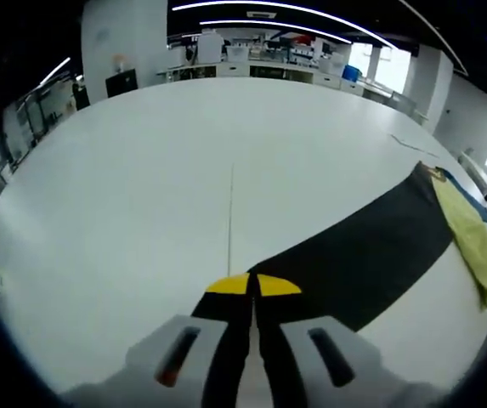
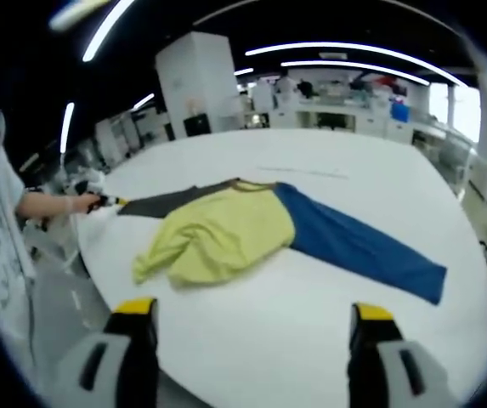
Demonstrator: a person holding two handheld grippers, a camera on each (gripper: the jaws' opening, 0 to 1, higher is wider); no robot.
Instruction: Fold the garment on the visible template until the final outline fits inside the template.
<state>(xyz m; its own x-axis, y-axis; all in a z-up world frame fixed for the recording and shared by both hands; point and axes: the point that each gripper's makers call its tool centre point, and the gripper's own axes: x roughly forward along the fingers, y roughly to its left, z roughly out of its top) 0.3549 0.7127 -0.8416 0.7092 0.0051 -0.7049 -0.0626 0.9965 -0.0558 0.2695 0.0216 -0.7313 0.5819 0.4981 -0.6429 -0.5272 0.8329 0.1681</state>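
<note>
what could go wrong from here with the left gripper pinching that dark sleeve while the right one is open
The left gripper is shut on the black sleeve at its tip alone; a hard pull could drag the whole garment across the white table instead of folding it. The yellow body is already bunched, so wrinkles may get folded in. The right gripper hangs open off the cloth, so nothing anchors the blue sleeve.

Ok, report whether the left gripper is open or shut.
Shut: the left gripper has its yellow tips together, pinching the end of the garment's black sleeve.
</note>
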